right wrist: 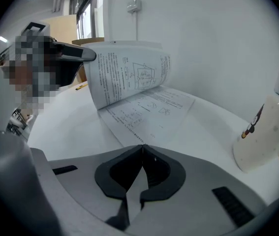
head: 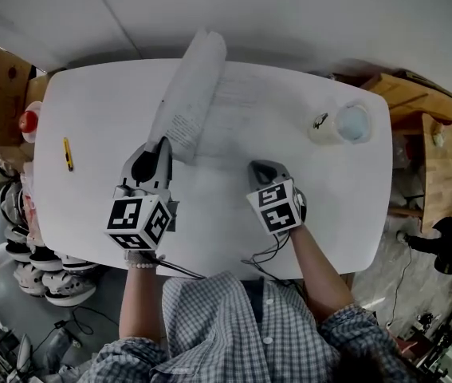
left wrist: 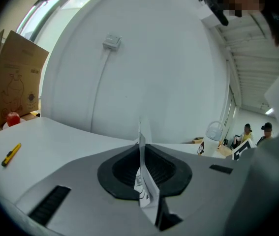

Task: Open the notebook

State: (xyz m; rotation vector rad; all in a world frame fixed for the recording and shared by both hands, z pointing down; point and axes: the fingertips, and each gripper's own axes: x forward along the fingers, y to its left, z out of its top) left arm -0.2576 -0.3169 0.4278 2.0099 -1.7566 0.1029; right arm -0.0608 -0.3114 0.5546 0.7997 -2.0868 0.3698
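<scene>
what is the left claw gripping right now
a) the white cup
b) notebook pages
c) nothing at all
b: the left claw is shut on the notebook pages; the left gripper view shows their printed edge clamped upright between its pads, and the head view shows them raised off the table.

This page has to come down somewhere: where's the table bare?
Bare: between the yellow tool and the notebook, and between the notebook and the white cup. Crowded: the middle, where the left gripper holds a page beside the right gripper.
</scene>
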